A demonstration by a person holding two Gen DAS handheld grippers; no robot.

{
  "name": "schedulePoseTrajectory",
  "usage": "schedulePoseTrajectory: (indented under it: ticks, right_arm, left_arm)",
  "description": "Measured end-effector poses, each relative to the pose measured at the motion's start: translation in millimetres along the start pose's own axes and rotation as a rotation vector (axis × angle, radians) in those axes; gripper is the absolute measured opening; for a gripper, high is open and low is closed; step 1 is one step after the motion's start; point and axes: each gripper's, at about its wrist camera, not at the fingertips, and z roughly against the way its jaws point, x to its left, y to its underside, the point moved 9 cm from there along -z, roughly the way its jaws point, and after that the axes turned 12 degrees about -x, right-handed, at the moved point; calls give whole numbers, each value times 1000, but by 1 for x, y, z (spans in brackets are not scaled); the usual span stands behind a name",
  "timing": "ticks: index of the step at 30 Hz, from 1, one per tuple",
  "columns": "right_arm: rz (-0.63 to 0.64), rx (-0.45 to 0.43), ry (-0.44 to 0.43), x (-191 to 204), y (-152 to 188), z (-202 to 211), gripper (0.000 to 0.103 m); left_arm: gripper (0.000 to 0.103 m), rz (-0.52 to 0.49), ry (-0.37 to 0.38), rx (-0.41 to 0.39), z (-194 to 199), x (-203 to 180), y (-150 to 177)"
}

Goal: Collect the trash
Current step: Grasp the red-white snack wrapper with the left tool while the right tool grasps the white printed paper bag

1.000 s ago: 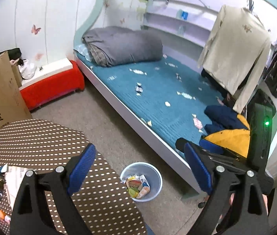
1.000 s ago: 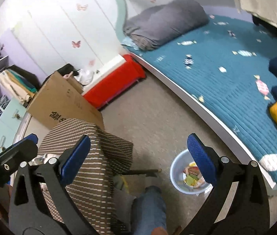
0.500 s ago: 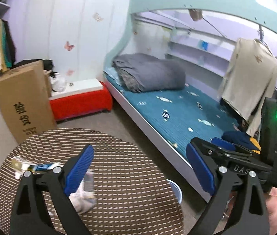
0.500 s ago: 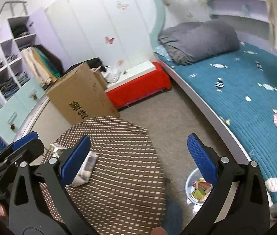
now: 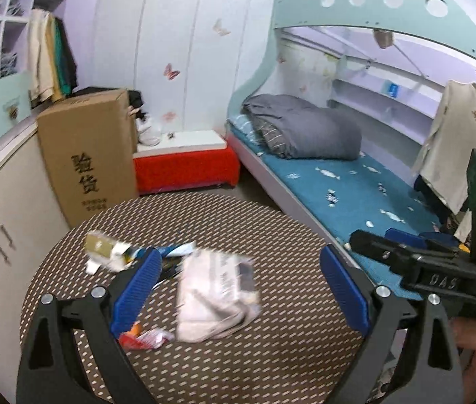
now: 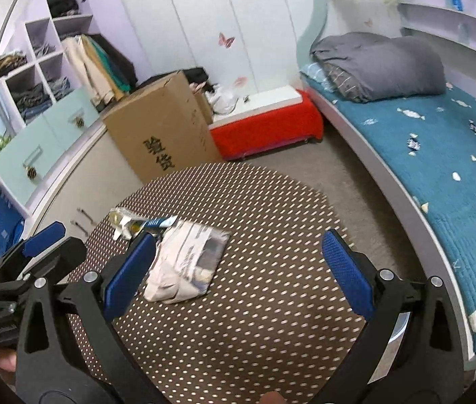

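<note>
The crumpled white plastic bag point(image 5: 216, 294) lay near the middle of the desk point(image 5: 271, 353), flat, wrinkled, with grey print on it. I judged it very light, soft and a bit slippery; it would collapse under the pads, so I'd pinch a bunched fold at the near edge rather than the flat face. Behind it sat a small pile of wrappers point(image 5: 113, 252): a gold-and-white packet and a blue-and-white sachet, thin film, likely crinkly and weightless. A red-orange wrapper scrap point(image 5: 143, 336) lay just beside the bag's near-left corner, partly behind my left finger.

My left gripper point(image 5: 238, 289) was wide open, holding nothing, hovering over the bag. My right gripper point(image 6: 234, 276) was also spread wide and empty, the bag point(image 6: 187, 266) just inside its left pad.

The desk was round, covered in brown cloth with pale dots, soft-looking. Beyond it stood a stiff cardboard box point(image 5: 86, 155), a red bench point(image 5: 184, 168) and a bed point(image 5: 355, 181) with a quilted teal cover and a folded grey duvet point(image 5: 305, 131).
</note>
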Motion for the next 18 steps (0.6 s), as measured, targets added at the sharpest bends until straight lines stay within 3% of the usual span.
schedulePoseTrajectory:
  ticks: [10,18]
  right_arm:
    - [47,158,-42,49,70,-49,97]
    - [80,244,-52,72,111,-91,97]
  left_arm:
    - [93,33,-97,91,9,81,63]
    - [93,-16,-136,150,5,105,95]
